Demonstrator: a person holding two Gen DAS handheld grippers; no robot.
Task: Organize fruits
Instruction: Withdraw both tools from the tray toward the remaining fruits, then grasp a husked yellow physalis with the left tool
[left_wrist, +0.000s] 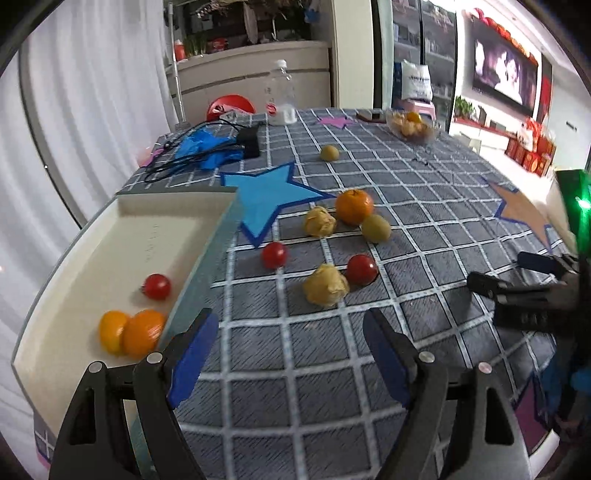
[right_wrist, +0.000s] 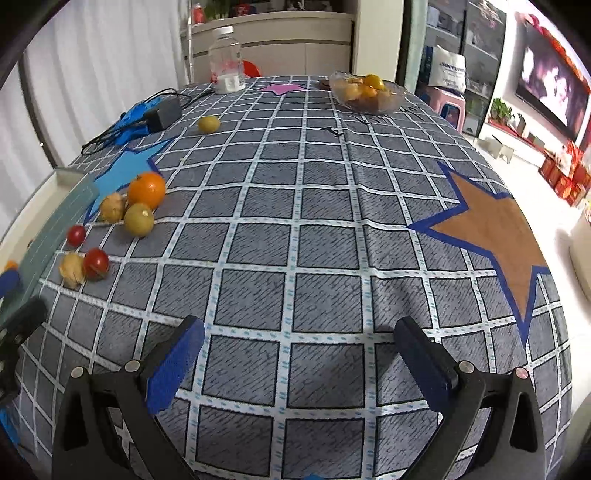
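Fruits lie loose on the checked worktop (left_wrist: 424, 229) in the left wrist view: an orange (left_wrist: 354, 206), a green fruit (left_wrist: 376, 228), two husked fruits (left_wrist: 320, 220) (left_wrist: 326, 285) and two cherry tomatoes (left_wrist: 274, 254) (left_wrist: 362, 269), clustered beside a white tray (left_wrist: 110, 236). Inside the tray sit one tomato (left_wrist: 157, 286) and two orange-yellow fruits (left_wrist: 131, 332). The left gripper (left_wrist: 291, 350) has its fingers spread wide, with nothing between them.

From the right wrist view, the same cluster lies far left, the orange (right_wrist: 146, 190) at its top. A bowl of fruit (right_wrist: 365, 92) stands at the far edge. The right gripper (right_wrist: 299, 362) has its fingers fully apart over bare cloth.
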